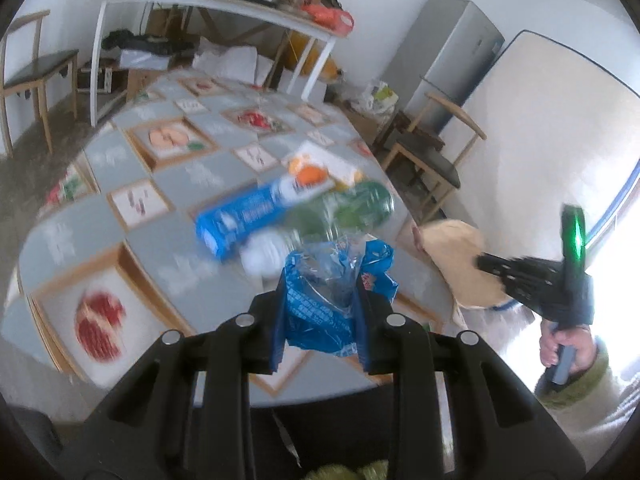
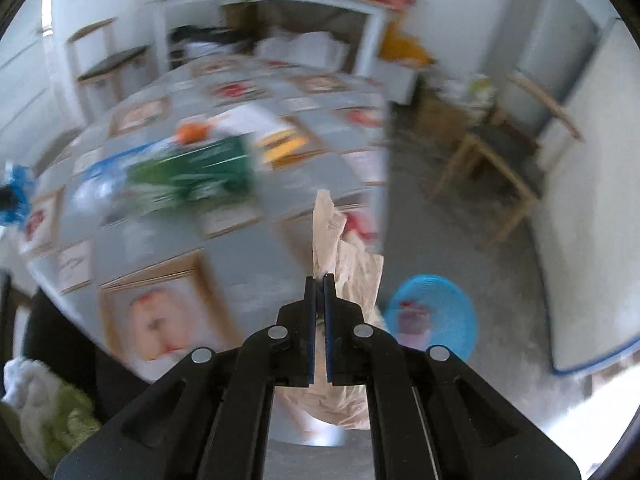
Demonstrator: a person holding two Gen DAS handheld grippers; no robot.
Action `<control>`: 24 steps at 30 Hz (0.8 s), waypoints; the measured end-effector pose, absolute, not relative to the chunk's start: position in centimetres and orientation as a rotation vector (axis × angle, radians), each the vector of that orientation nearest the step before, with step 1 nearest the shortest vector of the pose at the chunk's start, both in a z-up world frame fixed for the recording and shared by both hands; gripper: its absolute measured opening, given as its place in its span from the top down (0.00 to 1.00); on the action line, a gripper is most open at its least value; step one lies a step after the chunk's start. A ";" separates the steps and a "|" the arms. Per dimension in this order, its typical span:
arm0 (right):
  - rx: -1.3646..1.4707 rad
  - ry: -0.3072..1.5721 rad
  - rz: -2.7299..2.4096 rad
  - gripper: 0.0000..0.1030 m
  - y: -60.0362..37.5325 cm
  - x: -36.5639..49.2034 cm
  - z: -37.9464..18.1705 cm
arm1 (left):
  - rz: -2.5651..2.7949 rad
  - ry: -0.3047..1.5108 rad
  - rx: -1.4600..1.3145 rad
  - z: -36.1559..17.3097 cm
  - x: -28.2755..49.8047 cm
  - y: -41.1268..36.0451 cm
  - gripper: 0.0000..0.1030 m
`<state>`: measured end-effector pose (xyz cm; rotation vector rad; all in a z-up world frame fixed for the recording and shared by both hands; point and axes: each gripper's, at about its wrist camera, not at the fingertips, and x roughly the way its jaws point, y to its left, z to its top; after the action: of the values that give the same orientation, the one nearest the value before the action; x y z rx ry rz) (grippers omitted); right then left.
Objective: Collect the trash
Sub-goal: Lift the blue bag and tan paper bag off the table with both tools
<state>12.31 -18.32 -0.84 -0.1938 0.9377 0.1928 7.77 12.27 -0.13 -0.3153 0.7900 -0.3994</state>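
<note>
My left gripper (image 1: 320, 312) is shut on a crumpled blue plastic wrapper (image 1: 334, 284), held above the near edge of the table. My right gripper (image 2: 319, 292) is shut on a crumpled beige paper (image 2: 344, 256); the left wrist view shows that same beige paper (image 1: 456, 256) off the table's right edge. On the patterned tablecloth (image 1: 120, 160) lie a blue box (image 1: 240, 216), a green bottle (image 1: 356, 208), a white crumpled piece (image 1: 264, 252) and an orange-and-white packet (image 1: 316, 168). A blue bin (image 2: 434, 316) stands on the floor beside the table.
Wooden chairs (image 1: 432, 152) stand to the right of the table and at the far left (image 1: 32, 76). A white shelf table (image 1: 224, 4) loaded with clutter is behind. A grey fridge (image 1: 460, 52) and a leaning white board (image 1: 552, 128) line the right wall.
</note>
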 end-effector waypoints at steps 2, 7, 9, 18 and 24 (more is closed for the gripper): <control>-0.113 0.954 0.275 0.96 -17.8 12.5 -1.0 | -0.413 0.817 -0.314 -1.2 6.7 11.9 0.75; 0.186 1.011 0.487 0.96 -18.5 13.9 -1.8 | -0.440 0.857 -0.305 -3.3 5.3 11.0 0.75; 0.257 1.041 0.504 0.96 -19.0 14.7 -2.9 | -0.462 0.868 -0.308 -4.1 5.2 10.7 0.75; 0.371 1.208 0.446 0.86 -18.6 17.3 -8.9 | -0.515 0.881 -0.278 -5.1 5.9 9.3 0.75; 0.363 1.161 0.466 0.48 -18.4 16.4 -7.3 | -0.515 0.884 -0.297 -5.4 6.3 9.7 0.75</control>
<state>16.36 -18.39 -7.35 0.3626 1.1611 0.4659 6.31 9.70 -5.44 -0.2971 0.8841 -0.5154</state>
